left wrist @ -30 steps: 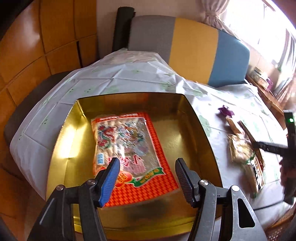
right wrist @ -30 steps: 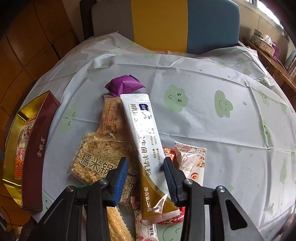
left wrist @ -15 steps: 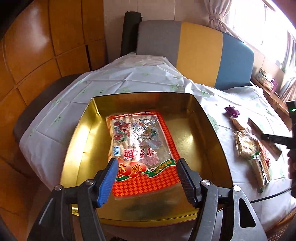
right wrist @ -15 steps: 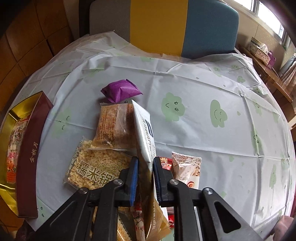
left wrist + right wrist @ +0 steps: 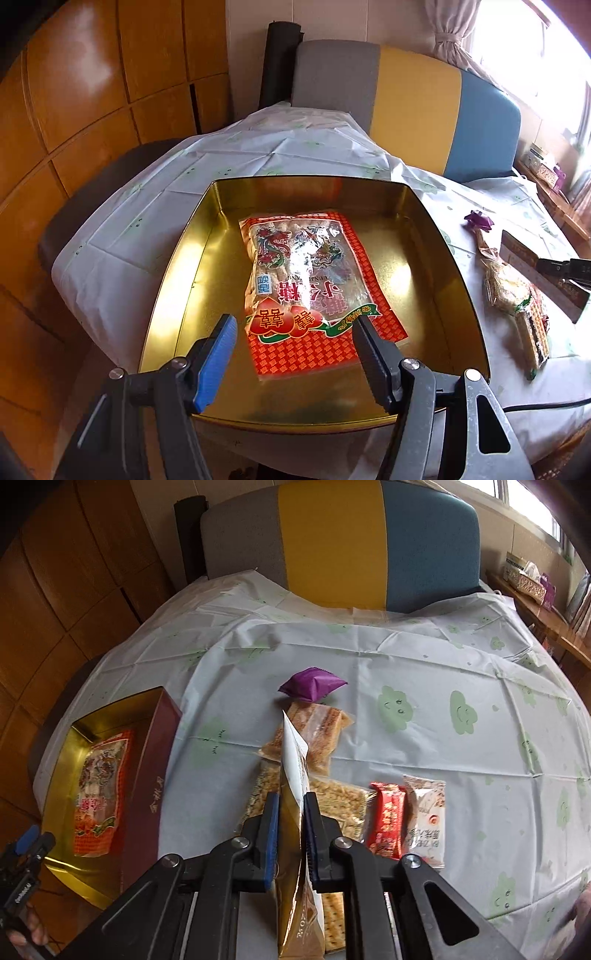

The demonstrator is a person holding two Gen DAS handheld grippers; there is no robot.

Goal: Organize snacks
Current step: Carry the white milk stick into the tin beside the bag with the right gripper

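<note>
A gold tin (image 5: 458, 273) with a maroon outer wall (image 5: 147, 812) stands at the table's left end. A red sweets packet (image 5: 306, 273) lies flat inside it. My left gripper (image 5: 293, 325) hovers open over the tin's near part, holding nothing. My right gripper (image 5: 290, 801) is shut on a long white-and-gold sachet (image 5: 293, 760), raised on edge above the snack pile. Under it lie two clear crisp-rice packets (image 5: 314, 734) (image 5: 343, 805). A purple packet (image 5: 312, 683) sits behind them.
A small red bar (image 5: 388, 819) and a white bar (image 5: 424, 812) lie to the right of my right gripper. A grey, yellow and blue chair back (image 5: 332, 542) stands behind the table. The tablecloth (image 5: 461, 657) carries green cloud prints.
My right gripper closed on the long sachet and lifted it from flat onto its edge. My left gripper drew back toward the tin's near side, still open.
</note>
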